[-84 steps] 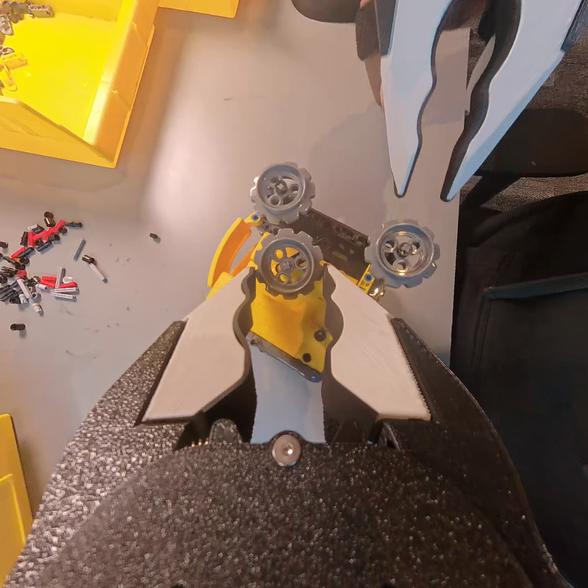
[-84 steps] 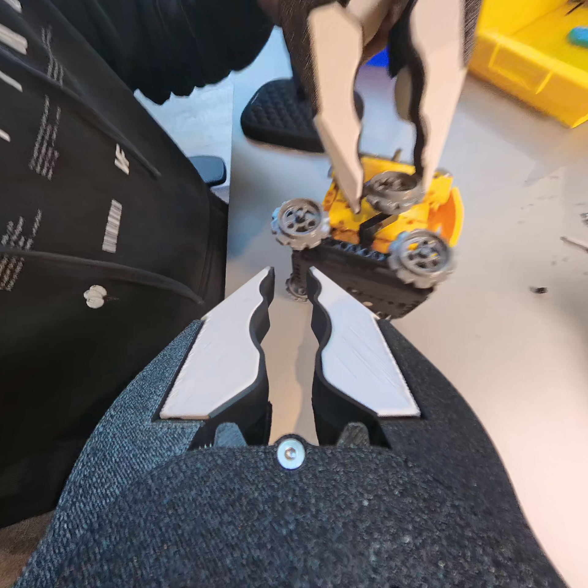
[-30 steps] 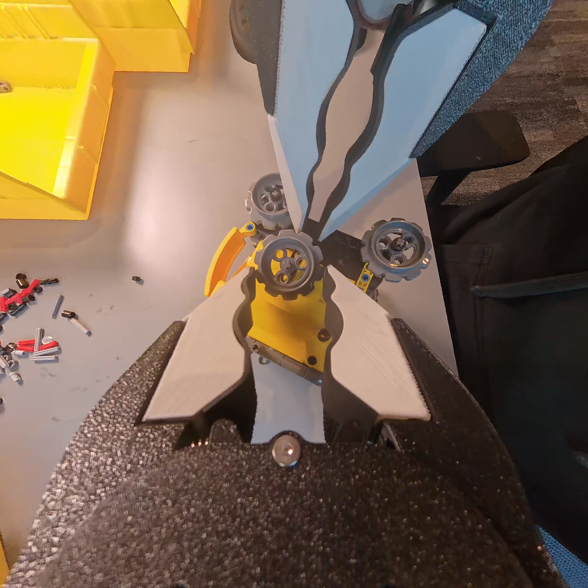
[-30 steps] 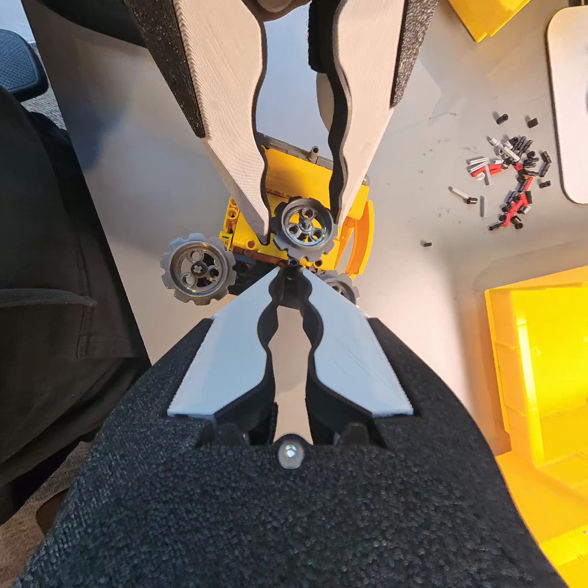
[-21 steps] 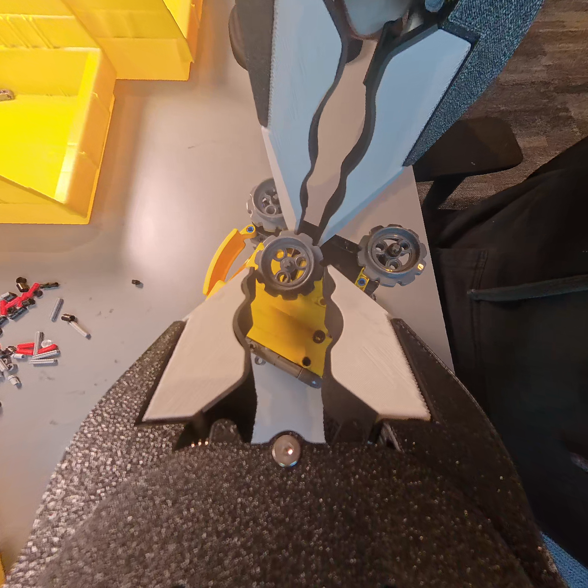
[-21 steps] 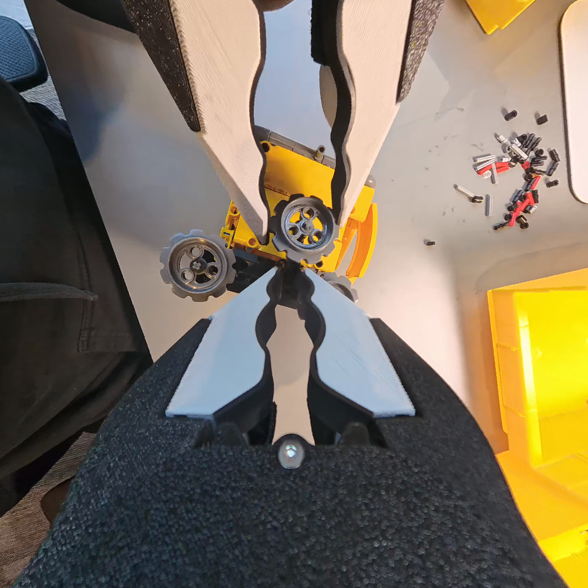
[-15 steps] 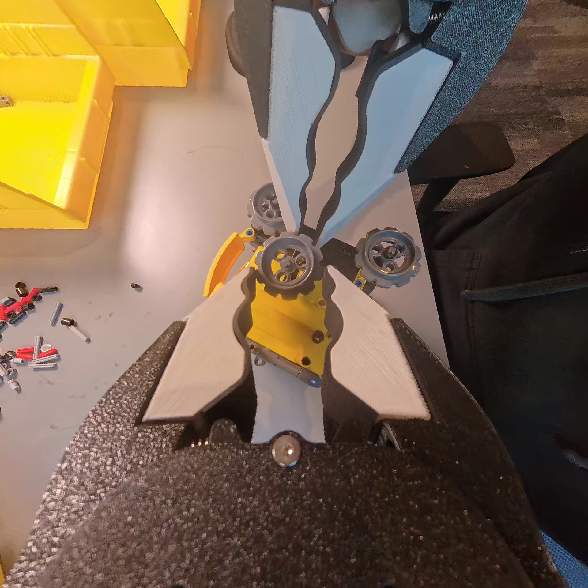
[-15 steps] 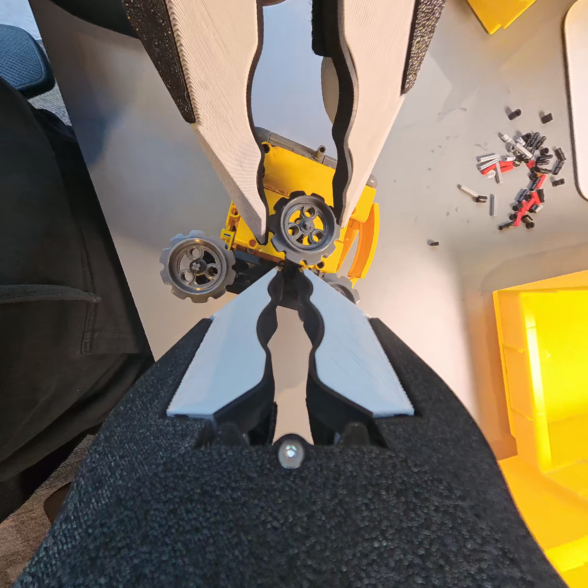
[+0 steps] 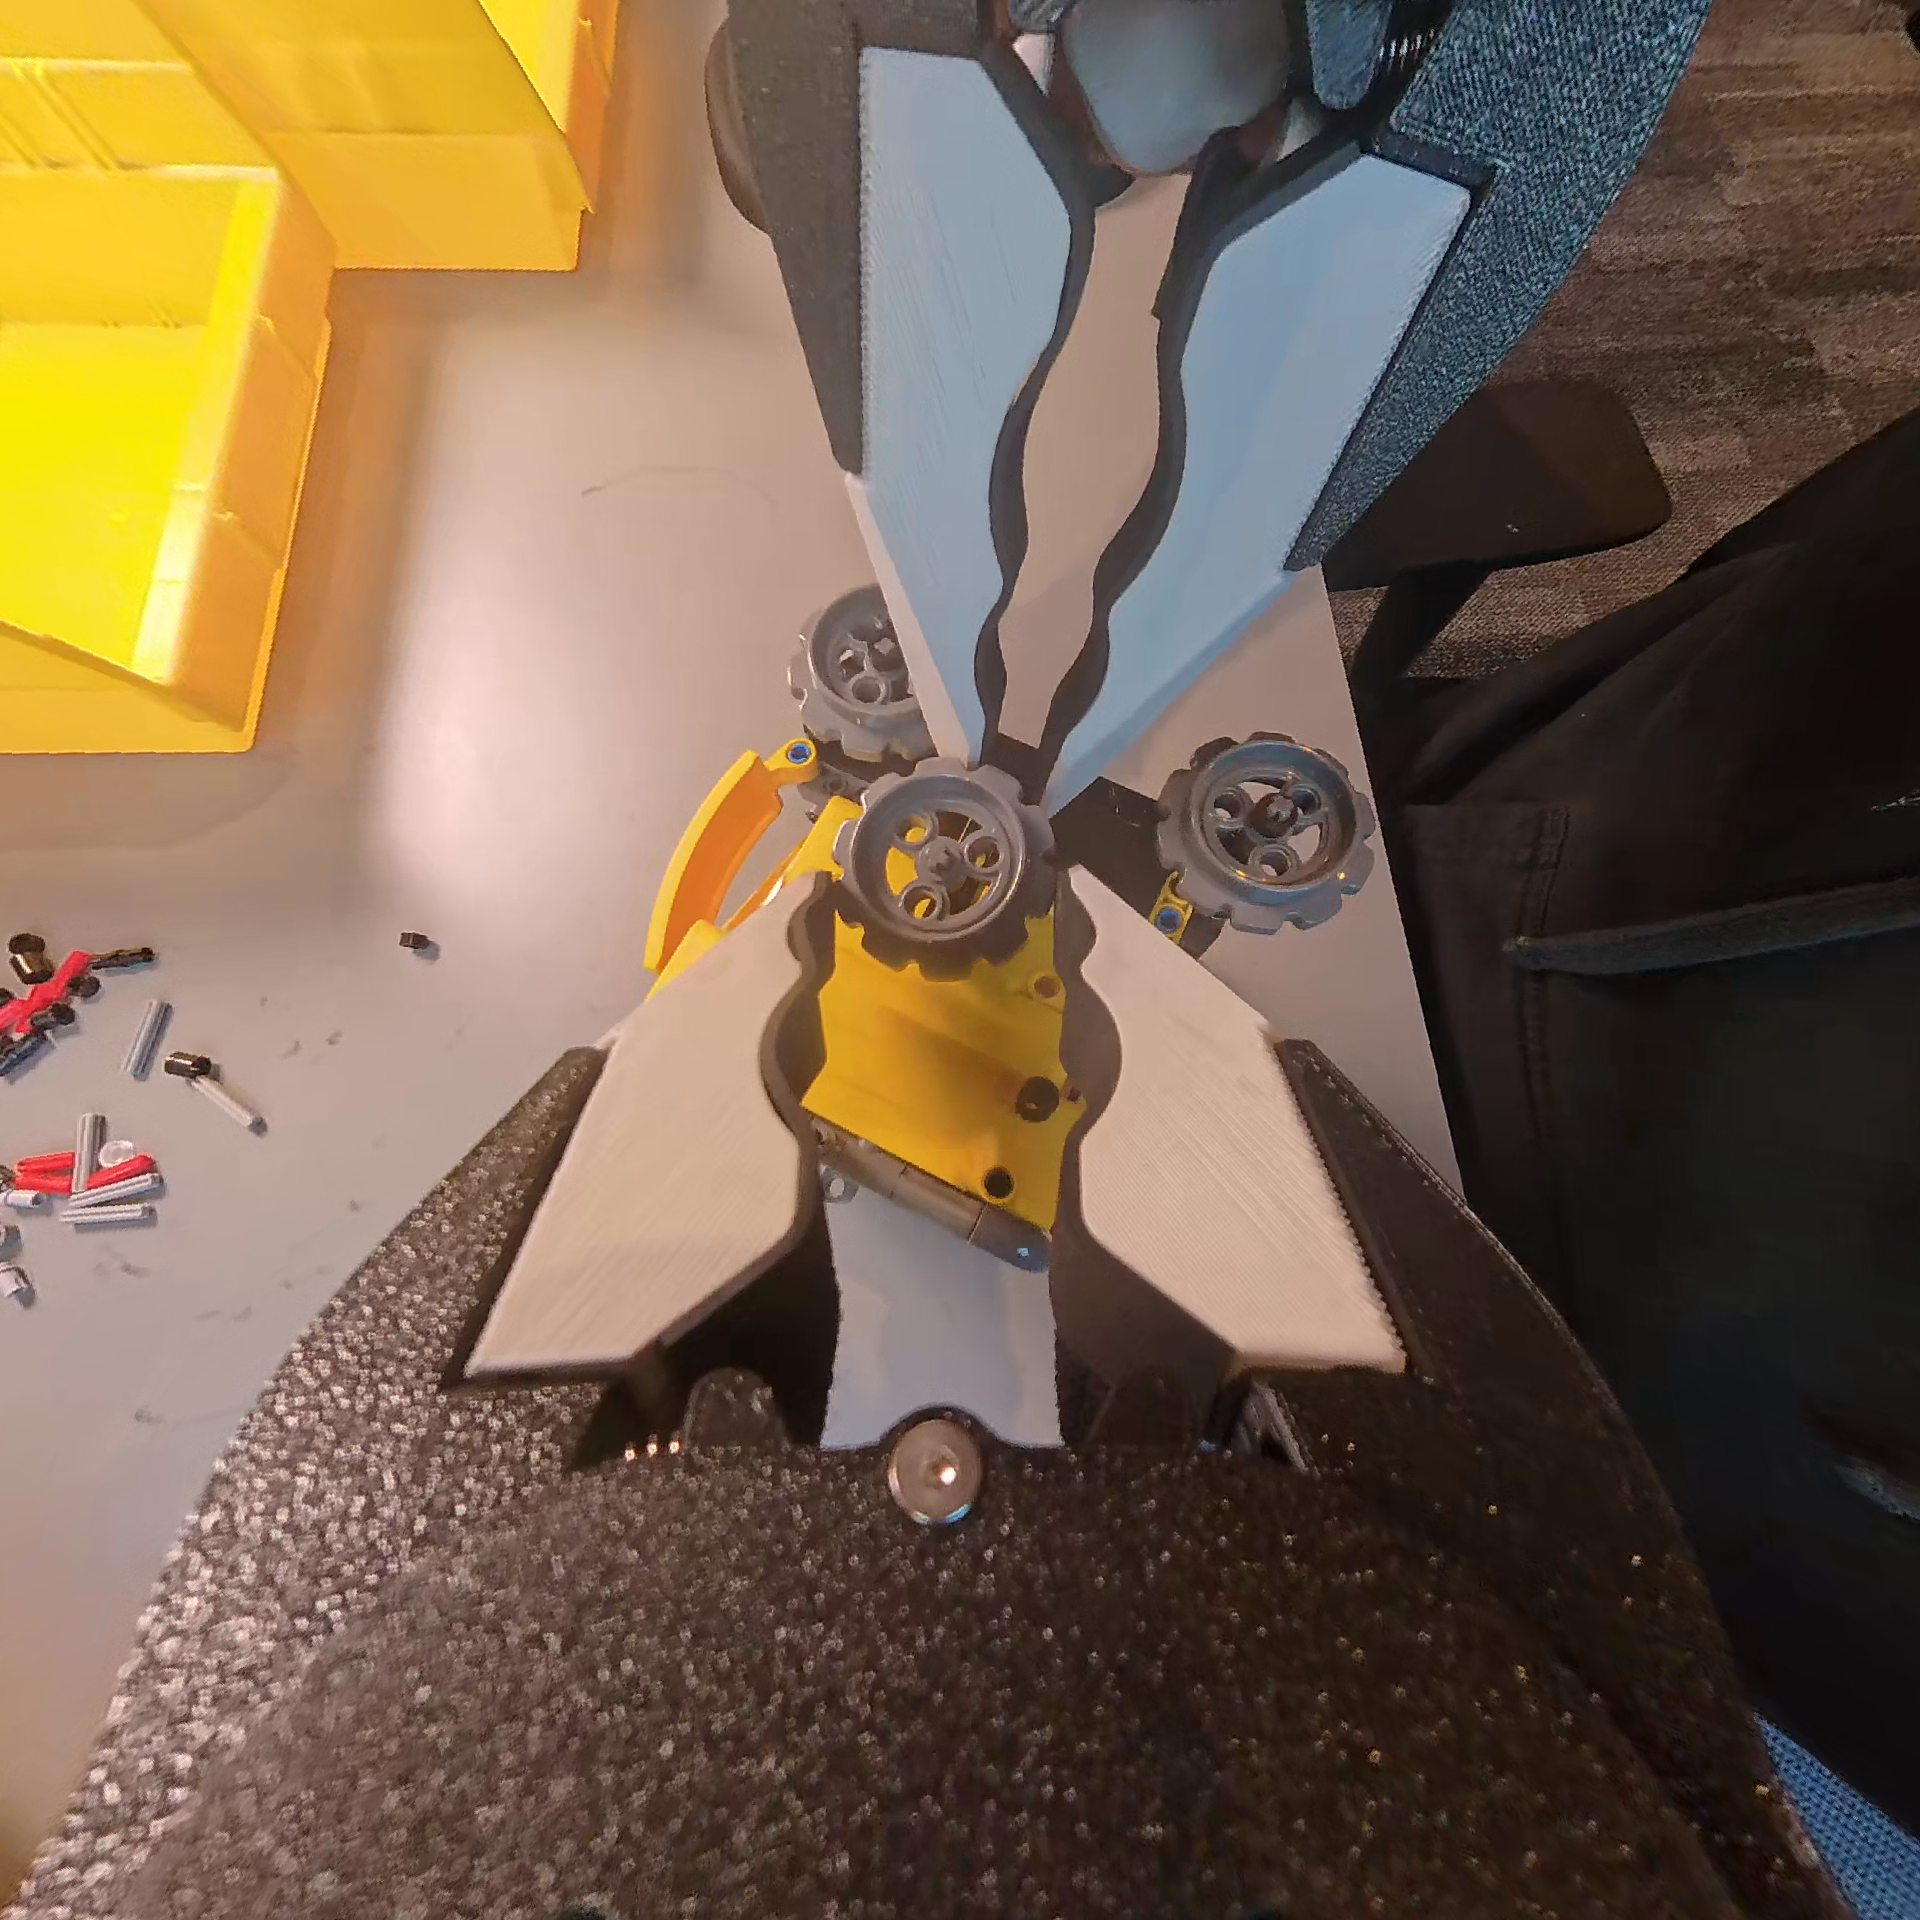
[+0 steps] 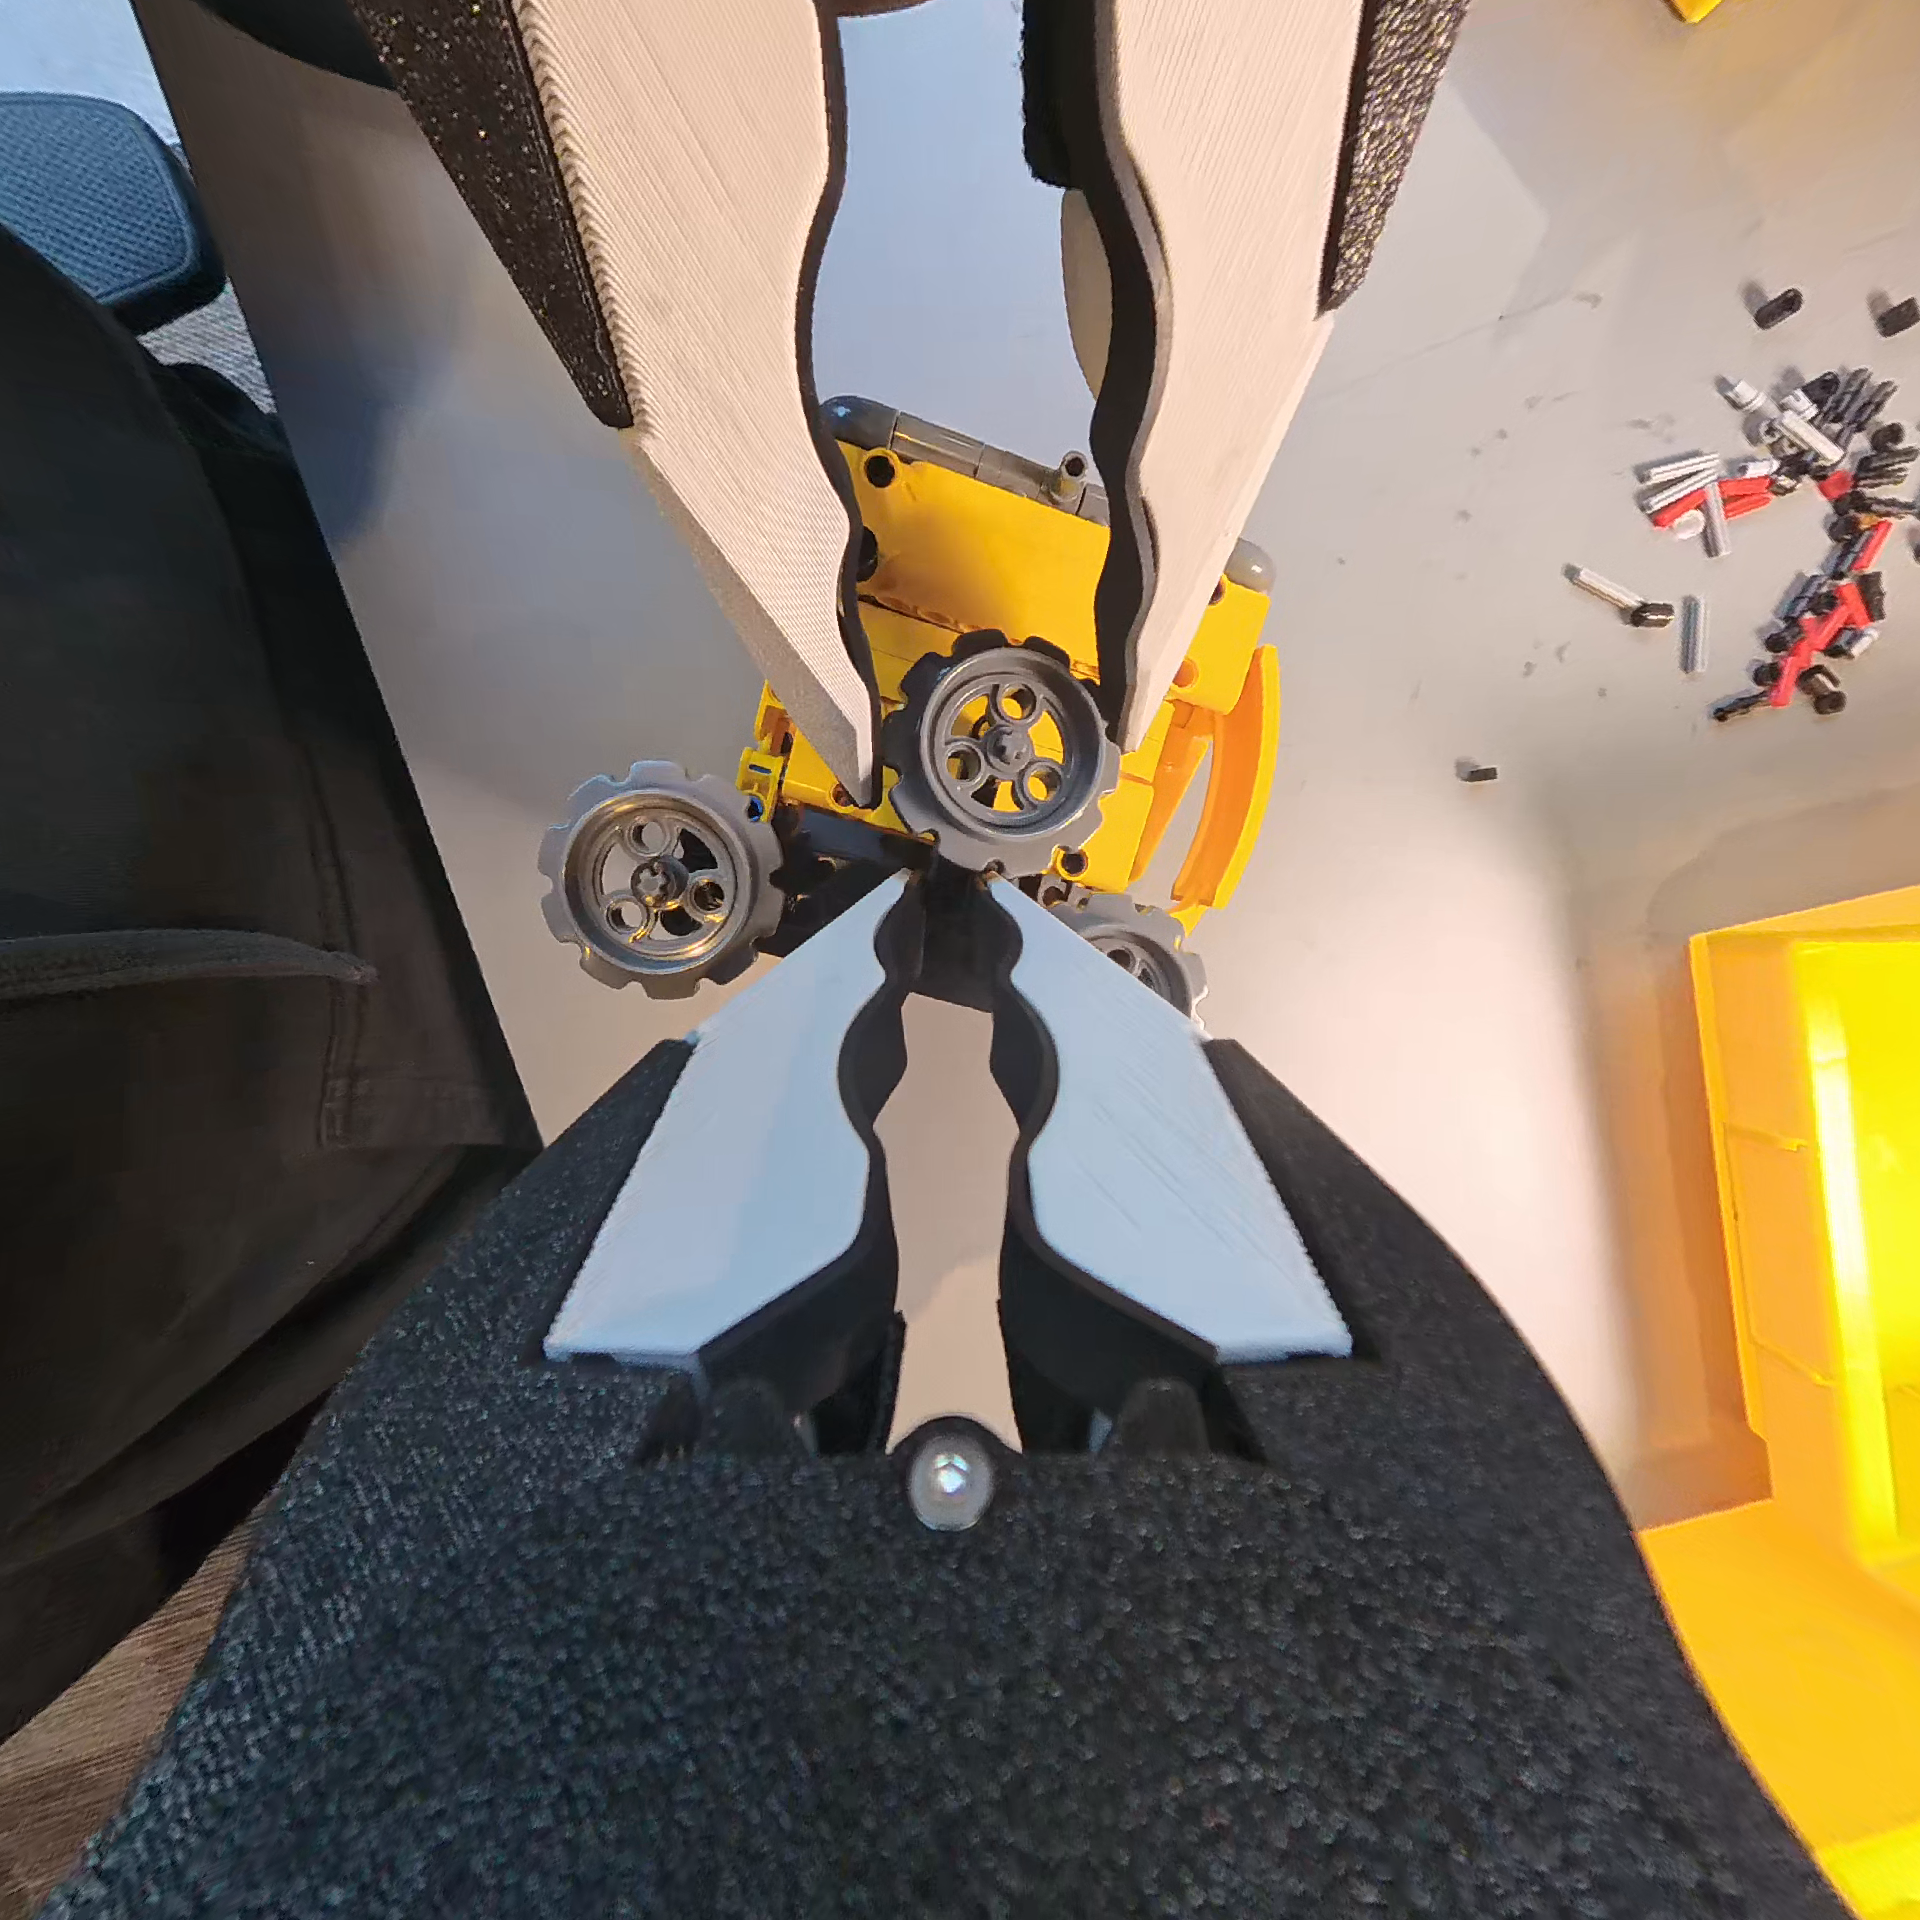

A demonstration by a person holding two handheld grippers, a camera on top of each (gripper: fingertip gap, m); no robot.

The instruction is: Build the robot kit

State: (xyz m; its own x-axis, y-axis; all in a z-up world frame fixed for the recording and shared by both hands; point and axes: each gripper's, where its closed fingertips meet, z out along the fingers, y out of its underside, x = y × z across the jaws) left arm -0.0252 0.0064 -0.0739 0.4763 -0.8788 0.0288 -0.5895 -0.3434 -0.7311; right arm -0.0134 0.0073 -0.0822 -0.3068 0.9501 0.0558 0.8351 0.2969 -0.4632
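Gripping a yellow toy vehicle from opposite ends, we hold it just above the grey surface near its edge. Our left gripper is clamped across the yellow body, its fingers pressed against both sides just behind the top grey wheel. Our right gripper comes in from the far end, its tips nearly together on a dark part of the chassis just below that same wheel; whether they truly pinch it we cannot tell, as the contact is hidden.

A second wheel sticks out on the side toward the surface's edge, and a third sits partly hidden behind the right gripper. A curved yellow arch juts from the vehicle's other side.

Beyond the vehicle, a scatter of small red, black and grey pins lies on the surface, well apart from both grippers. Yellow bins stand farther off. Past the edge we see dark clothing and a chair.
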